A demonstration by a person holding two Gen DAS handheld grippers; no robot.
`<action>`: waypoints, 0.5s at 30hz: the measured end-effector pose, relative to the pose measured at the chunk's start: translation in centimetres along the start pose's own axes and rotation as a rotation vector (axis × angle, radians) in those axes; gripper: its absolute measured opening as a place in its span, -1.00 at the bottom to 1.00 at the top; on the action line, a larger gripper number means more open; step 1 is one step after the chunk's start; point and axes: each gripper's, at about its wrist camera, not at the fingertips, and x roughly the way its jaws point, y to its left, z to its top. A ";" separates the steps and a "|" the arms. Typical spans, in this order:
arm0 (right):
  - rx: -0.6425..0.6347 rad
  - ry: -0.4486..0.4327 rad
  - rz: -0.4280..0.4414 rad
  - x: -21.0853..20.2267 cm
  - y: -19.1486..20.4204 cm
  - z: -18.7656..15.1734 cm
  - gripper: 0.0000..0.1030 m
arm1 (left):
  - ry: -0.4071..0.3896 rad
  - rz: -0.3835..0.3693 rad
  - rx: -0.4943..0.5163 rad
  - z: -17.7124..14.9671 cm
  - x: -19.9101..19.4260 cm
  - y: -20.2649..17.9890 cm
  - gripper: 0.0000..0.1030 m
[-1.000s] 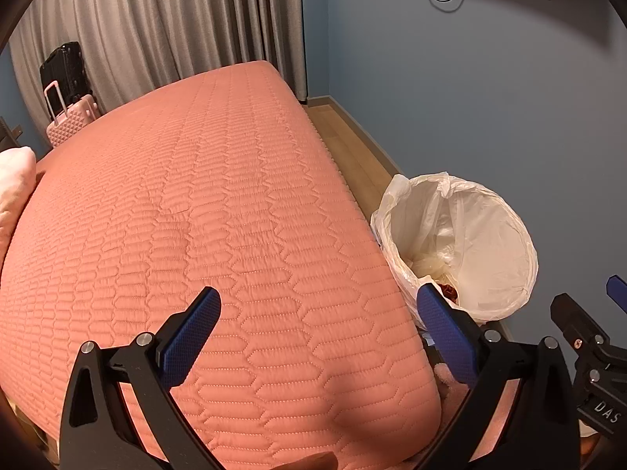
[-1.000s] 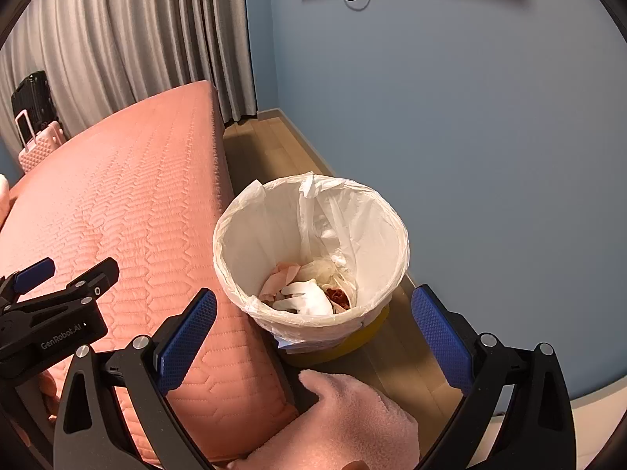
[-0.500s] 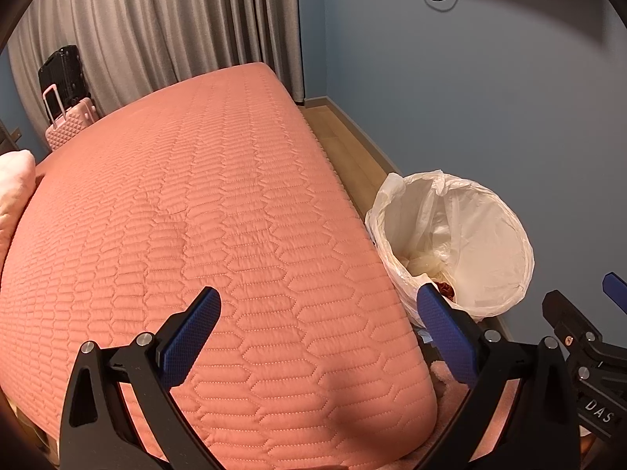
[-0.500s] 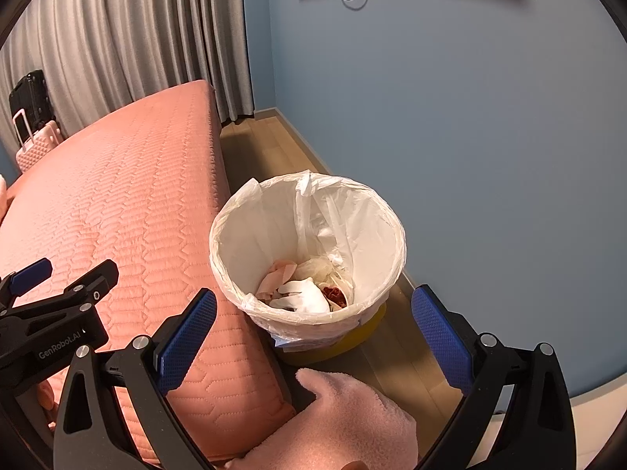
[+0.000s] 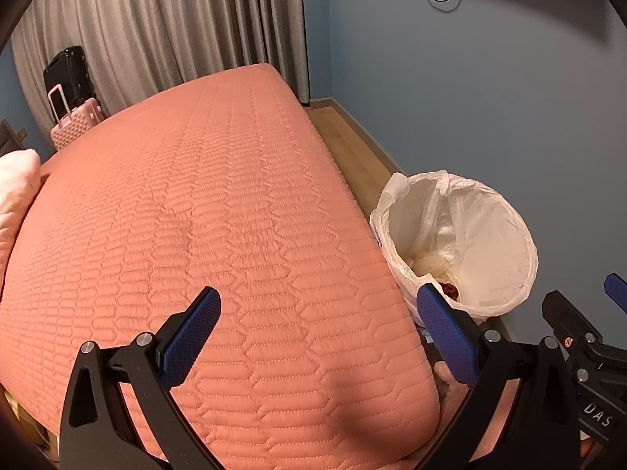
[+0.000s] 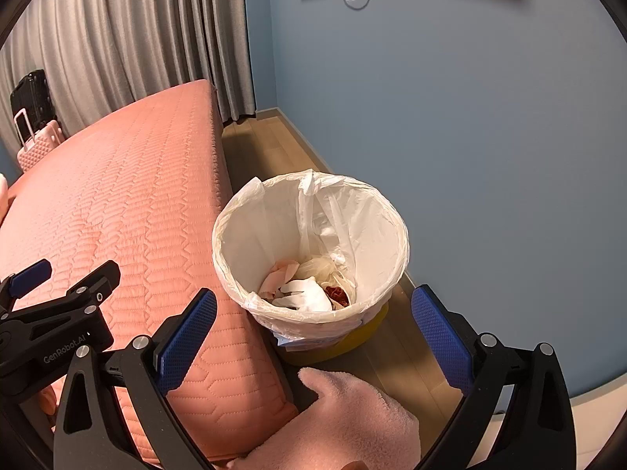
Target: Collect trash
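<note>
Since the lined bin [image 6: 309,250] beside the bed [image 5: 203,227] sits ahead, I hold right tongs [image 6: 313,337] and left tongs [image 5: 319,337] spread wide, both empty, ready for its bag.

Bed cover [image 5: 219,211]: quilted cloth, salmon, matt w/ stitched pattern. Bin liner [image 6: 352,219]: thin white plastic film, crinkled, semi-translucent, slight sheen. Bin [image 6: 352,342] under it: smooth yellow plastic. Trash [image 6: 309,290] inside: crumpled paper/tissue, matt. Floor [image 6: 274,149]: wood planks, smooth. Wall [image 6: 470,117]: matt blue paint. Curtain [image 5: 156,31]: grey cloth, pleated. Left tongs [image 5: 319,337] & right tongs [image 6: 313,337]: matt black plastic, blue textured pads [image 6: 186,335], metal rivets. Pink fuzzy cloth [image 6: 352,419] at bottom edge.
</note>
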 end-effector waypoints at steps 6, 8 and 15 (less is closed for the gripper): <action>0.002 -0.002 -0.002 0.1 0.0 -0.1 0.88 | 0.004 0.003 -0.004 -0.1 0.0 0.0 0.86; 0.001 -0.003 -0.002 0.1 -0.1 0.0 0.88 | 0.004 0.004 -0.002 -0.1 0.0 0.0 0.86; 0.001 -0.002 -0.003 0.1 -0.1 0.0 0.88 | 0.007 0.005 0.002 -0.3 0.0 -0.1 0.86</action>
